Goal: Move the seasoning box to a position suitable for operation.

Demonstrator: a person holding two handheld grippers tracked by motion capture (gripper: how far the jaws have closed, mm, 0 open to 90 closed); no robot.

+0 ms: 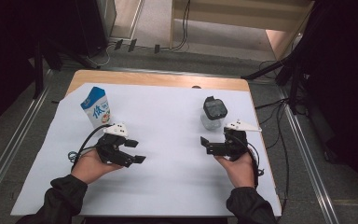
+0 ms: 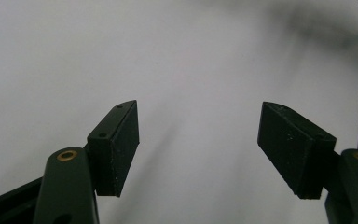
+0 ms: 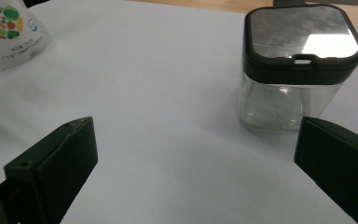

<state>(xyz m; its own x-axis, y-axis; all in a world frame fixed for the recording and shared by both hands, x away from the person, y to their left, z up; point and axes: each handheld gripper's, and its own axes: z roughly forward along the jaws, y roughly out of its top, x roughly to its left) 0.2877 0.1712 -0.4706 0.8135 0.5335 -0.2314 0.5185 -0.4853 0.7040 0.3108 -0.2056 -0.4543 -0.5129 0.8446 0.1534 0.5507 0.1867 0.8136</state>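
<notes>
Your right tongs (image 1: 204,144) stand spread and empty, the jar (image 1: 213,112) upright just beyond them, far right on the desk (image 1: 168,154). Your left tongs (image 1: 135,150) gape empty near the carton (image 1: 96,106).

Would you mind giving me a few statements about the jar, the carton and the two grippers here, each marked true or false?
1. The jar stands upright with its black lid on. True.
2. The right gripper is shut on the jar. False: its jaws stand wide open, and the jar stands beyond them, untouched.
3. The carton lies flat on its side. False: it stands upright, near the left gripper.
4. The left gripper is open with nothing between its jaws. True.
5. Jar and carton both stand on the white sheet. True.
6. The jar is full of dark liquid. False: its clear glass body looks empty.
</notes>
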